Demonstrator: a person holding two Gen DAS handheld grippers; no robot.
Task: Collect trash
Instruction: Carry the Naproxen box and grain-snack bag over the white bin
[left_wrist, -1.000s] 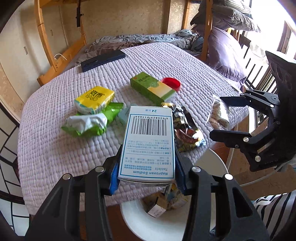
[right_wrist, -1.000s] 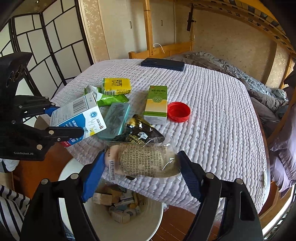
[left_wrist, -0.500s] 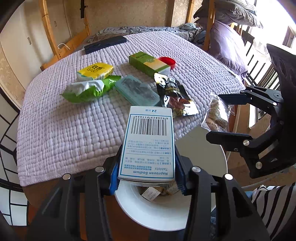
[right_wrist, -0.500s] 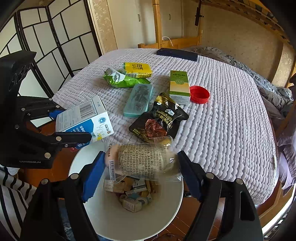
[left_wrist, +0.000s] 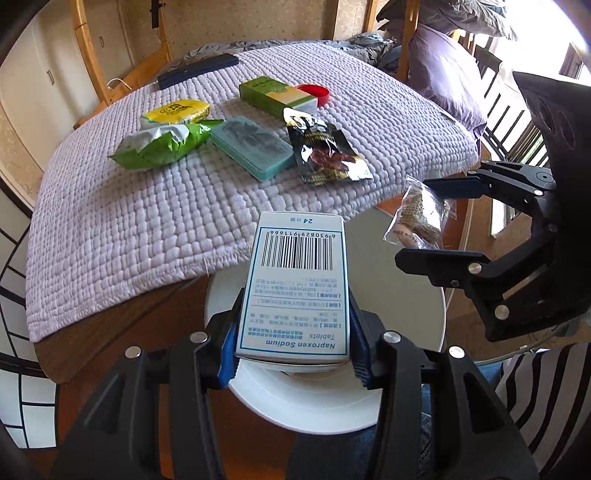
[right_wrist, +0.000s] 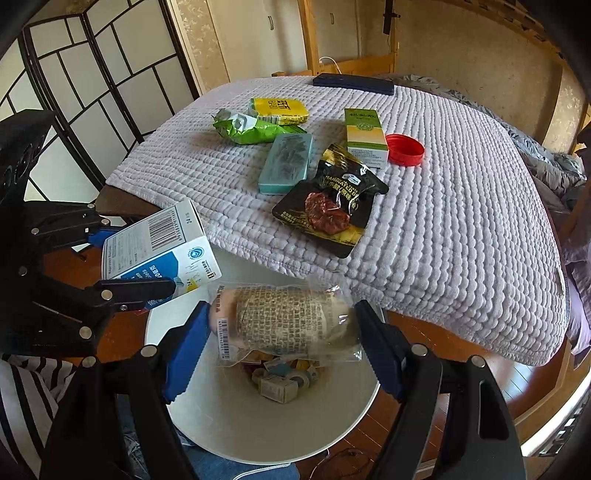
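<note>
My left gripper (left_wrist: 293, 343) is shut on a white and blue Naproxen tablet box (left_wrist: 299, 284), held over the white round bin (left_wrist: 402, 295). The same box (right_wrist: 159, 247) shows at the left of the right wrist view. My right gripper (right_wrist: 284, 332) is shut on a clear-wrapped snack roll (right_wrist: 284, 321), hanging above the bin (right_wrist: 266, 424), which holds several small boxes. In the left wrist view the roll (left_wrist: 417, 216) sits between the right gripper's fingers (left_wrist: 439, 254).
On the quilted lilac bed (right_wrist: 443, 229) lie a green wrapper (right_wrist: 251, 129), a yellow pack (right_wrist: 279, 109), a teal case (right_wrist: 286, 162), a black jerky pouch (right_wrist: 332, 203), a green-yellow box (right_wrist: 365, 133), a red lid (right_wrist: 405, 149) and a dark flat case (right_wrist: 352, 84). A folding screen (right_wrist: 92, 92) stands left.
Both grippers have drawn back from the bed and sunk, carrying the box and the roll. The bed's edge has receded and the white bin now lies under both.
</note>
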